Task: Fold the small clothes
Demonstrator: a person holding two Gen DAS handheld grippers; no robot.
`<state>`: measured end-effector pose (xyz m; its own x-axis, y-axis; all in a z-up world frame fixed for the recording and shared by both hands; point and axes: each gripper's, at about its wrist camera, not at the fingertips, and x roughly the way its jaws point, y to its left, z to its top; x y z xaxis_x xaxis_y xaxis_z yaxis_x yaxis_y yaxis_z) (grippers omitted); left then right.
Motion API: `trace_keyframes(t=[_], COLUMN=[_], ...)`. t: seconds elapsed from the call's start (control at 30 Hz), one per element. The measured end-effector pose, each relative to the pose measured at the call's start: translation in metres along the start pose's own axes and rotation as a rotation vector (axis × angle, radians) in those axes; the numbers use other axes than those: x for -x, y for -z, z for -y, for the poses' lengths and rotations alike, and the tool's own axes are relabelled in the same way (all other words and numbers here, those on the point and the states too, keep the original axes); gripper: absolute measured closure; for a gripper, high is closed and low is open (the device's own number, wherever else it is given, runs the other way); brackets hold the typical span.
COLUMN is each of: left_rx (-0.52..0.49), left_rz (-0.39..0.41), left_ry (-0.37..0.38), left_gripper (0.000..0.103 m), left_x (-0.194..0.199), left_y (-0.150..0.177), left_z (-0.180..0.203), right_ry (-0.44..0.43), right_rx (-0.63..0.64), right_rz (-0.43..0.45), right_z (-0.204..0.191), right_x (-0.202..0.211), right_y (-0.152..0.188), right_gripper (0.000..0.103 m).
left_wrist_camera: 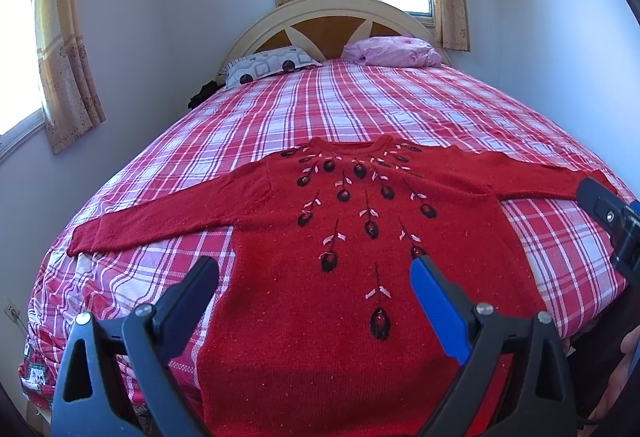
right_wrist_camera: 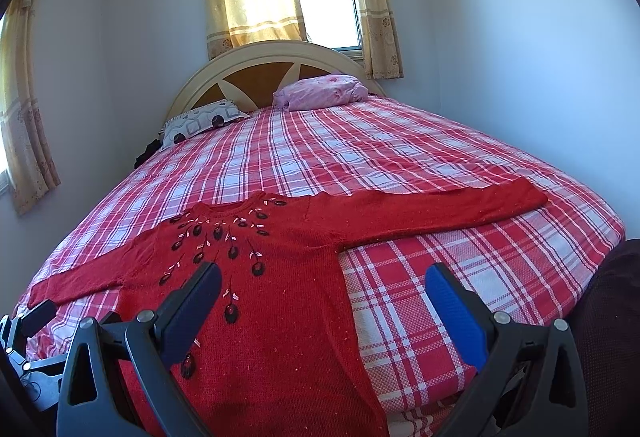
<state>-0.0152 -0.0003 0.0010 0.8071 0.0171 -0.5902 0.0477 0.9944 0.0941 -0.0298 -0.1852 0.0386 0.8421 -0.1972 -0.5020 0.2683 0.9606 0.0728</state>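
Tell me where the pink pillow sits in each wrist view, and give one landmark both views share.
Left wrist view: the pink pillow lies upper right of centre, at the head of the bed against the headboard.
Right wrist view: the pink pillow lies just above centre, against the same headboard.
Shared landmark: the patterned grey pillow lies left of it in both views.
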Motion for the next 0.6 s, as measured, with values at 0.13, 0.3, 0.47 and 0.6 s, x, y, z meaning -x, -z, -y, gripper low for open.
trace_keyframes(t=[0.13,0.3,0.47,0.6], left_rx=[-0.002,-0.003,-0.004,-0.005], left_rz=[-0.001,-0.001,0.0,-0.001], left_ry=[-0.004,-0.001,-0.003,-0.002], left_gripper=[0.004,0.004,0.004,0.004], left_x=[-0.0011,-0.0021,-0.0019,-0.0011], left_y=[0.0006,0.001,0.0015,0.0022], left_z=[-0.0001,-0.0041,-0.0027,-0.0024], right_ry=[0.0,-0.001,-0.001,-0.002], right_rx=[-0.003,-0.004,-0.005,-0.006], right_rz=[-0.003,-0.005,-0.007,-0.011], right_z=[0.0004,0.0003,0.0004,0.0001], right_x=[0.0001,-0.0005,-0.0008,-0.0011], right_y=[0.0,0.0003,0.0004,0.0012], right_gripper=[0.001,0.001,0.001,0.001])
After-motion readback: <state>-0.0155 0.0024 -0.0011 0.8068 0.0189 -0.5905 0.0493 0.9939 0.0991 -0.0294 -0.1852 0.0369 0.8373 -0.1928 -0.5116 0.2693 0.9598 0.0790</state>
